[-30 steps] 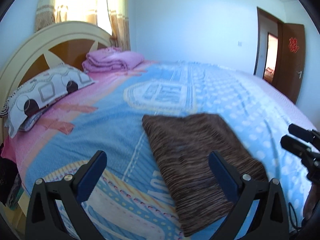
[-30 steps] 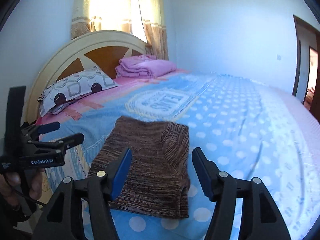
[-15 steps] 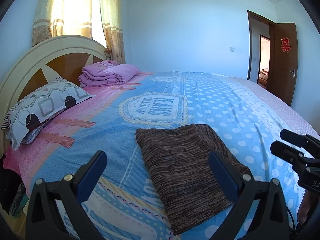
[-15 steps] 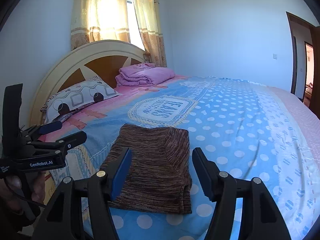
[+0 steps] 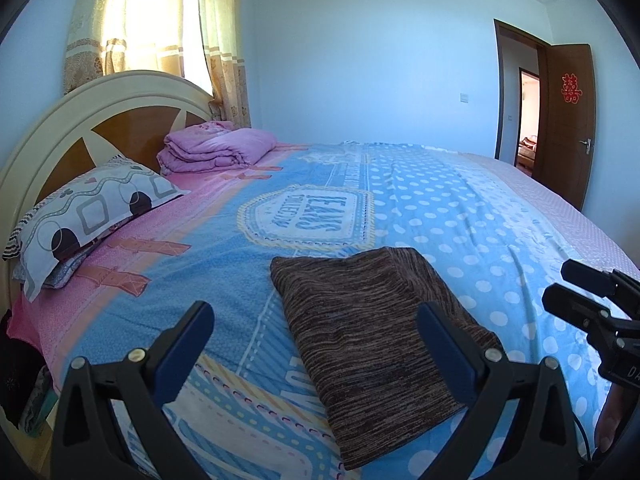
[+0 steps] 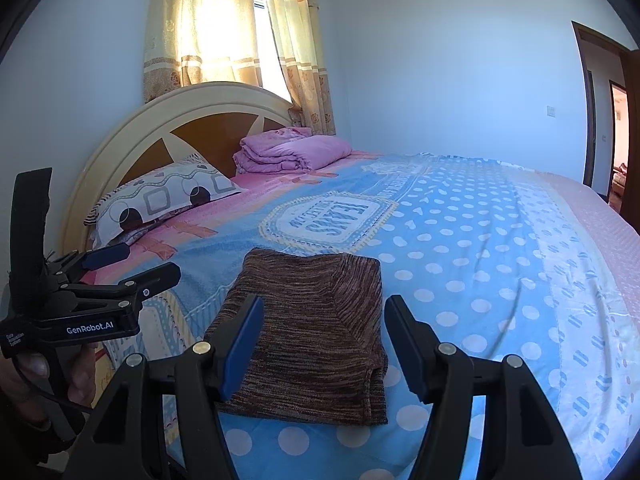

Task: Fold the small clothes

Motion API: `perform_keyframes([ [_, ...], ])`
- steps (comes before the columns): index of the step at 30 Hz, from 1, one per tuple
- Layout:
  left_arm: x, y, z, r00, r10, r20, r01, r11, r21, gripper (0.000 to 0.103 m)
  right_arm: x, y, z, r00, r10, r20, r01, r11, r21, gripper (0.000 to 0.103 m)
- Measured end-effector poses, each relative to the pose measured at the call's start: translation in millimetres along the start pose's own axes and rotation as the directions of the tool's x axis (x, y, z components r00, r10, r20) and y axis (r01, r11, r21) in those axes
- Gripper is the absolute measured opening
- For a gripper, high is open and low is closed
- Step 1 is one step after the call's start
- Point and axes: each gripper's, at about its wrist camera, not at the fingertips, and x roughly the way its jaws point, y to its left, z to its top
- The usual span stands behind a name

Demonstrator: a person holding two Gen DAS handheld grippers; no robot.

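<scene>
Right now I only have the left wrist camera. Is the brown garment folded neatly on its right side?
Observer: The right wrist view shows the brown garment with a flap laid over its right part, along a diagonal crease.
Operator: Any loose layers?
Observer: At its near right corner the layers gape slightly. The rest lies flat on the bed.
Operator: Where is my left gripper relative to it?
Observer: Seen from the side, the left gripper hangs left of the garment, open and not touching it.
</scene>
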Motion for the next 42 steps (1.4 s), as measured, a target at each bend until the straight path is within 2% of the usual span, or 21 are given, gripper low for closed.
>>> perform_keyframes([
  [26,0,1,0,1.0,0.004,-0.006,-0.004,1.0,-0.002,0.103,0,5,-1,1.0,0.009,0.005,-0.009,1.0,0.001,0.064],
  [32,0,2,2,1.0,-0.004,-0.008,0.004,1.0,0.0,0.103,-5,6,1,0.999,0.007,0.034,-0.007,1.0,0.004,0.064],
  [42,-6,8,8,0.999,0.028,0.027,-0.027,1.0,-0.009,0.103,-10,4,2,0.998,0.009,0.065,-0.01,1.0,0.014,0.064],
])
